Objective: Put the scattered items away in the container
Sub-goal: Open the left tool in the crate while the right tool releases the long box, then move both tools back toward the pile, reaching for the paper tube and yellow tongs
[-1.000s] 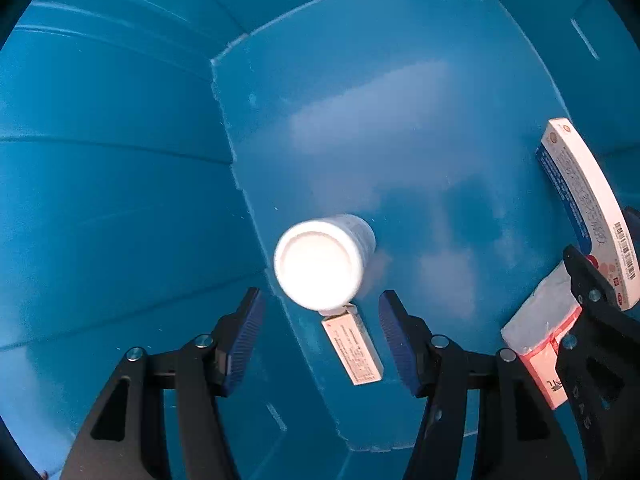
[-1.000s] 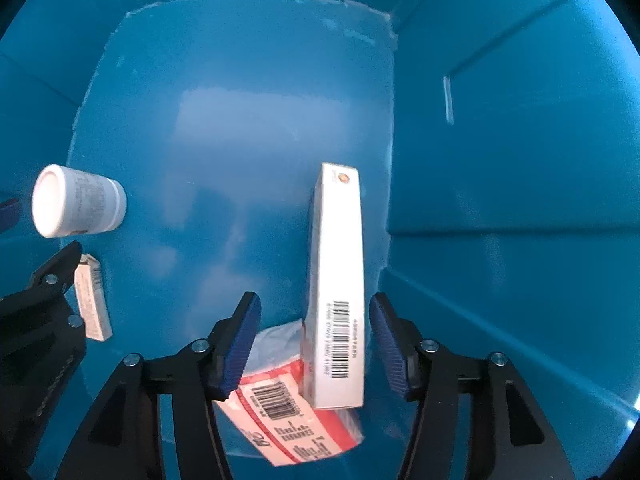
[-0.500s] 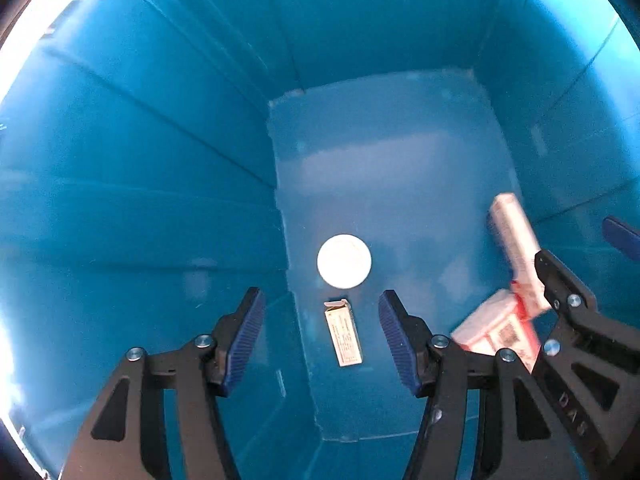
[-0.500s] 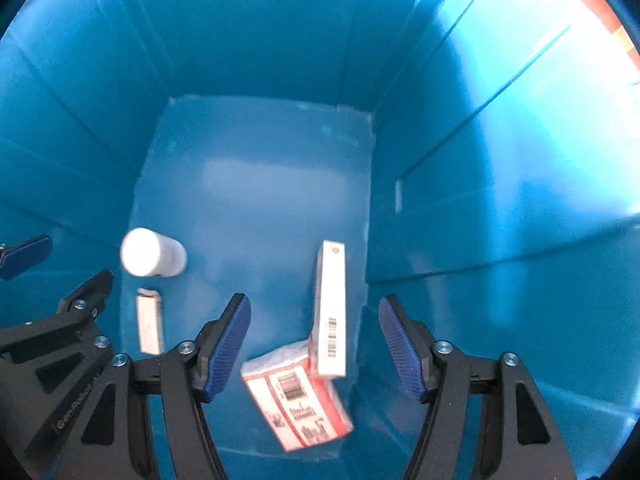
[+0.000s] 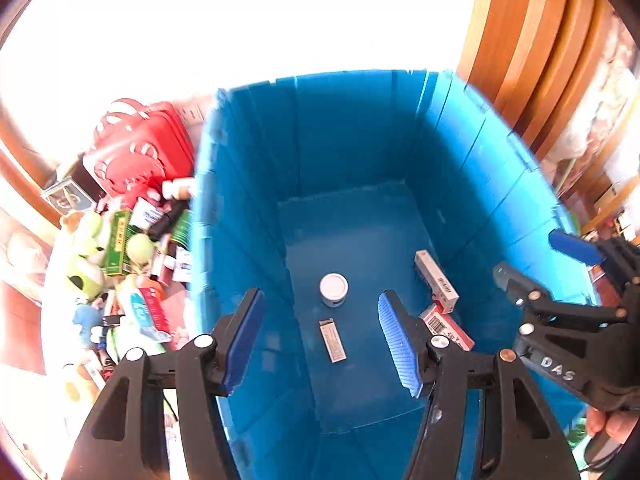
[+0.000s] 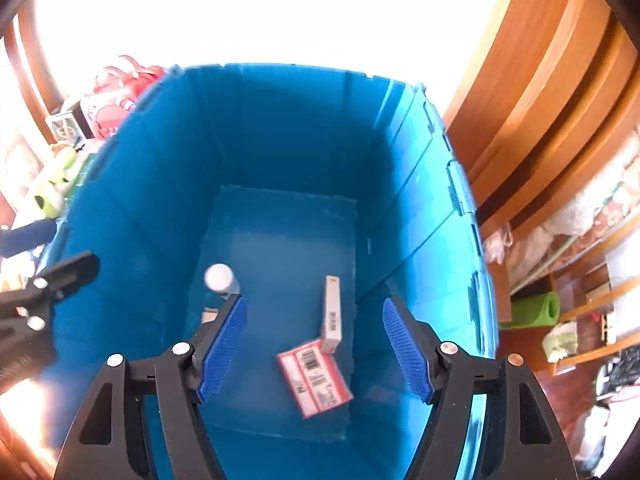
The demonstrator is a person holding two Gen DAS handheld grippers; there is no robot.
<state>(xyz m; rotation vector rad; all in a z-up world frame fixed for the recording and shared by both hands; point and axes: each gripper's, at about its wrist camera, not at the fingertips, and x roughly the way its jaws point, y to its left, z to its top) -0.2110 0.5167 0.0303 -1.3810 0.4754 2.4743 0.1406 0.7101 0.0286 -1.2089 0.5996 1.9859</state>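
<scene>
While hanging above the blue bin [image 5: 248,216], left gripper [image 5: 320,340] spread and empty. Right gripper [image 6: 314,344] likewise empty, jaws just been opening wider. Down on the bin floor: white jar [image 5: 333,287], small carton [image 5: 332,340] just beside it, long white box [image 6: 332,314] leaning on a red-edged packet [image 6: 314,376] (right side). Scattered items [image 5: 132,248] heaped outside the left wall.

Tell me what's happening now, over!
Both grippers, left and right, open and empty above the blue bin. Jar, three boxes inside. Scattered pile waits beside it. Nothing blocking.
</scene>
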